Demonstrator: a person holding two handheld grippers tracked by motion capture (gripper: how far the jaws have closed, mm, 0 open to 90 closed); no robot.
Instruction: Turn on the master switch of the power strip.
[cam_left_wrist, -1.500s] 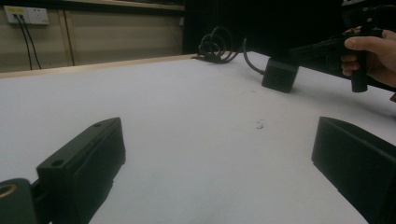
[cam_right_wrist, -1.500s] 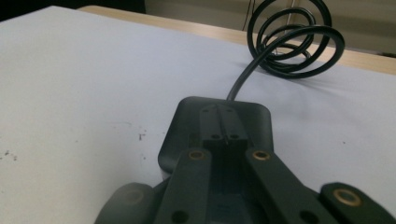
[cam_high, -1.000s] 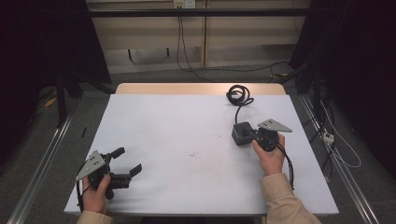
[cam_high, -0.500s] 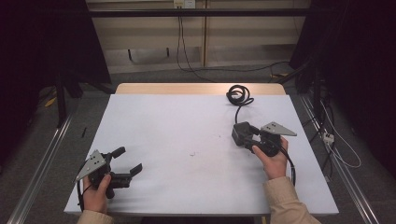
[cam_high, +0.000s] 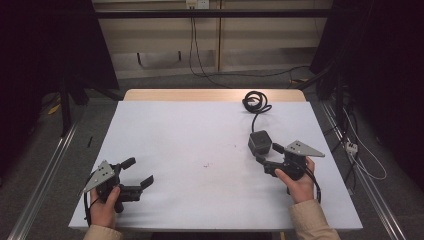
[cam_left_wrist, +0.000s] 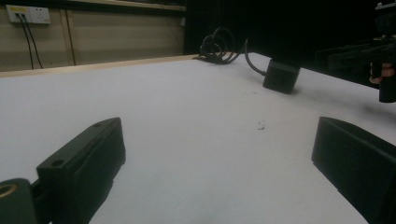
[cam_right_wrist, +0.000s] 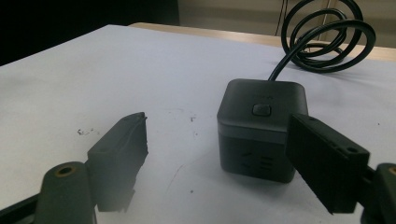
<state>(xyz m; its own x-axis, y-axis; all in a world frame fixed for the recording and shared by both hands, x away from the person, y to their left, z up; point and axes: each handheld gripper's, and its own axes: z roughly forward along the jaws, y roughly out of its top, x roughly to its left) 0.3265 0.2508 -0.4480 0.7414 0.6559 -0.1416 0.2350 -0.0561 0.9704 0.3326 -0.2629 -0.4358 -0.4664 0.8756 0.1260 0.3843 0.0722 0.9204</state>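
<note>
A black cube (cam_high: 260, 142) with a button on top (cam_right_wrist: 261, 110) stands on the white table (cam_high: 190, 135) at the right. Its black cable runs back to a coil (cam_high: 255, 100) by the far edge. My right gripper (cam_high: 267, 155) lies just to the near side of the cube and points at it. Its jaws have just been opening. In the right gripper view (cam_right_wrist: 217, 133) they stand wide, with the cube ahead by the right jaw and no pad pressing on it. My left gripper (cam_high: 139, 171) rests open at the front left with nothing between its jaws (cam_left_wrist: 219, 128). From there the cube (cam_left_wrist: 280, 77) and coil (cam_left_wrist: 217, 44) lie far off.
A bare wooden strip (cam_high: 200, 95) runs along the table's far edge. Small dark marks (cam_high: 206, 164) dot the middle of the table. Metal rails (cam_high: 45, 175) flank the table on the floor, and loose cables (cam_high: 360, 155) lie to the right.
The right gripper's jaws have opened from shut. That hand has drawn back a little from the cube toward the near edge. The cube and the left gripper have stayed put.
</note>
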